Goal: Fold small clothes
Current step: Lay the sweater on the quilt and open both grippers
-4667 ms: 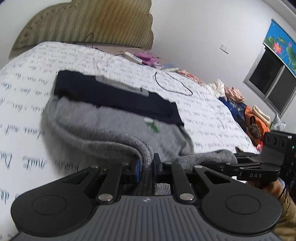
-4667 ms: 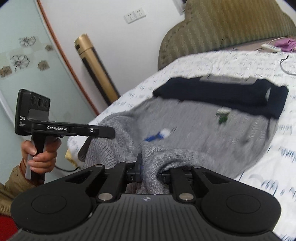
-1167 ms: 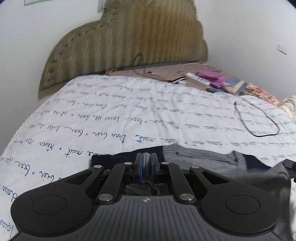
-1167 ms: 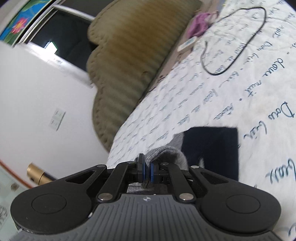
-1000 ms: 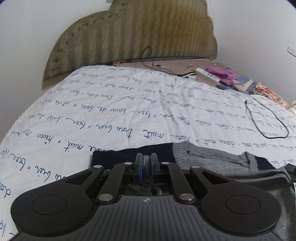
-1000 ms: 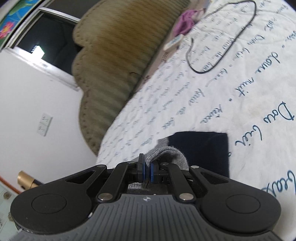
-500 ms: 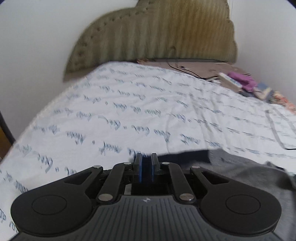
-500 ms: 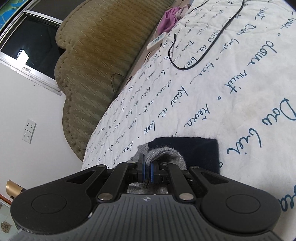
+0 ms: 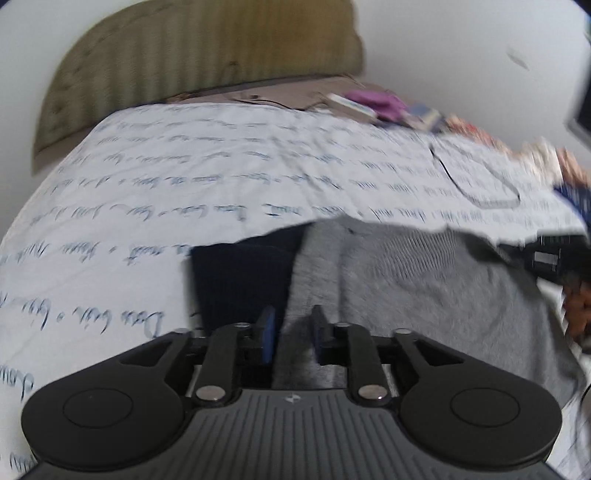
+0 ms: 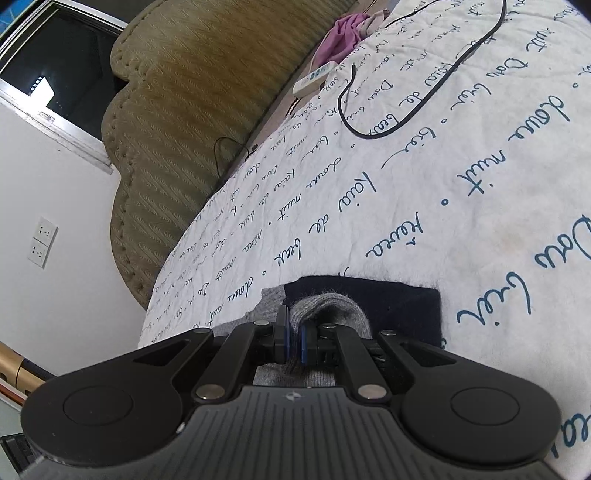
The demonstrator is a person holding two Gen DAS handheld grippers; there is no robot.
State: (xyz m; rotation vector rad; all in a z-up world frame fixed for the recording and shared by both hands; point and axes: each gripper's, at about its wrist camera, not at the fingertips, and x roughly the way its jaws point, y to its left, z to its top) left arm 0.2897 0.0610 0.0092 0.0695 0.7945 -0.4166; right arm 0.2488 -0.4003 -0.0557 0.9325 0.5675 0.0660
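- Grey sweater [image 10: 328, 306] bunched in the clenched right gripper [image 10: 294, 341], lying over a navy garment [image 10: 399, 302].
- Left gripper [image 9: 291, 332] (blurred view) has just been opening; its pads stand clear of the grey knit between them.
- Both garments lie on the script-printed bedspread [image 10: 461, 184].

A grey knit sweater [image 9: 424, 291] is seen over a navy garment [image 9: 236, 280], on a white bedsheet [image 9: 207, 177] printed with blue script lettering; an olive-green striped headboard [image 10: 184, 110], a black cable [image 10: 424, 107] and purple cloth [image 10: 343, 33] are shown
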